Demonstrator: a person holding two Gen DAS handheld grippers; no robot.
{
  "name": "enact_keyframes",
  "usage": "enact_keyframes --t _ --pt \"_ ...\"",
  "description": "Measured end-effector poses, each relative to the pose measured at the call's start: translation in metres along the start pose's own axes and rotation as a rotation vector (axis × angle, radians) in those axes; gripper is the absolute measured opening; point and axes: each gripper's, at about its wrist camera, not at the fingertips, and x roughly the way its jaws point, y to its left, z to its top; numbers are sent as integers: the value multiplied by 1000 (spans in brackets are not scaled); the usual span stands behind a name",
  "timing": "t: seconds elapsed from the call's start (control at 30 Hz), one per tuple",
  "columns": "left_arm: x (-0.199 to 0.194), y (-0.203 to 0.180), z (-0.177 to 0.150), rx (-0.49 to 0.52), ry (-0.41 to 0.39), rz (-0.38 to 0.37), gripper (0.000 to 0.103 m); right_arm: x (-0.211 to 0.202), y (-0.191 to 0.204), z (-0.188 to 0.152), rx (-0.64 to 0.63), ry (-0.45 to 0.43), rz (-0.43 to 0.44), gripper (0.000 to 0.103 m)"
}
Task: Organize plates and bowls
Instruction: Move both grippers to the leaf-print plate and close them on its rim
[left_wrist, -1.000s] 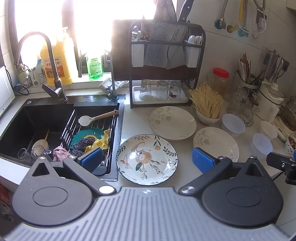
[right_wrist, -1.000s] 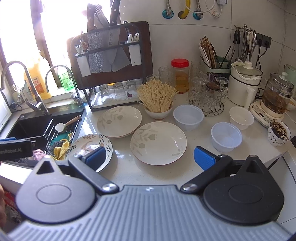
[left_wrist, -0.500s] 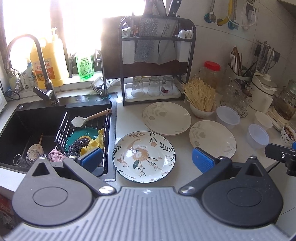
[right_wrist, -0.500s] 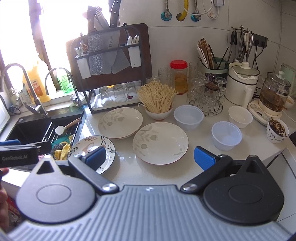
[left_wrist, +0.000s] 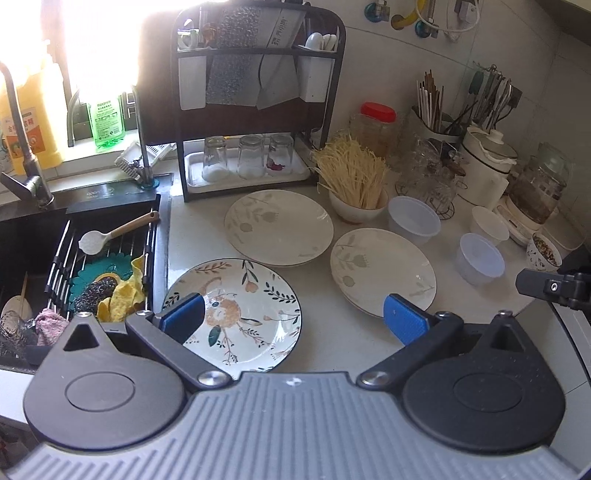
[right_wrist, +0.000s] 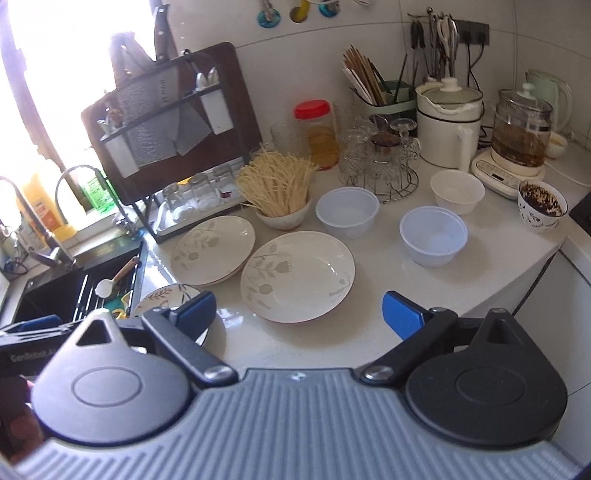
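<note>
A floral plate (left_wrist: 243, 306) lies on the white counter beside the sink. Behind it are two cream leaf-pattern plates (left_wrist: 279, 227) (left_wrist: 382, 273). Two clear plastic bowls (left_wrist: 413, 219) (left_wrist: 479, 258) and a white bowl (left_wrist: 489, 229) stand to the right. My left gripper (left_wrist: 293, 319) hovers open above the floral plate's near edge. My right gripper (right_wrist: 298, 312) hangs over the near rim of a cream plate (right_wrist: 297, 275). Its jaws stand wide and are closing slightly, with nothing gripped. The plastic bowls (right_wrist: 347, 210) (right_wrist: 433, 234) sit beyond it.
A black sink (left_wrist: 33, 236) on the left holds a wire rack with a spoon, scourer and cloths. At the back are a dark dish rack (left_wrist: 258, 110) with upturned glasses, a bowl of noodles (left_wrist: 356, 184), a red-lidded jar, a white pot (right_wrist: 448, 122) and a glass kettle (right_wrist: 522, 133).
Both grippers have come forward and down towards the counter, so the plates look larger. The right view has rolled, tilting the counter. The right fingers stand slightly closer together.
</note>
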Motion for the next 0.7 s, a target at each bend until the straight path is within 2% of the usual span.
enact_keyframes --t 0.23,0.43,0.57,0.7 --pt "62 -9 23 -56 62 -41 103 48 -24 25 5 28 40 98" --pt "116 -23 36 -59 97 -46 103 99 -48 45 27 107 68 92" --pt "146 -34 39 -51 123 -47 103 130 -58 51 19 155 84 84" --pt "172 -46 37 -24 167 -50 90 159 -68 52 18 209 89 79"
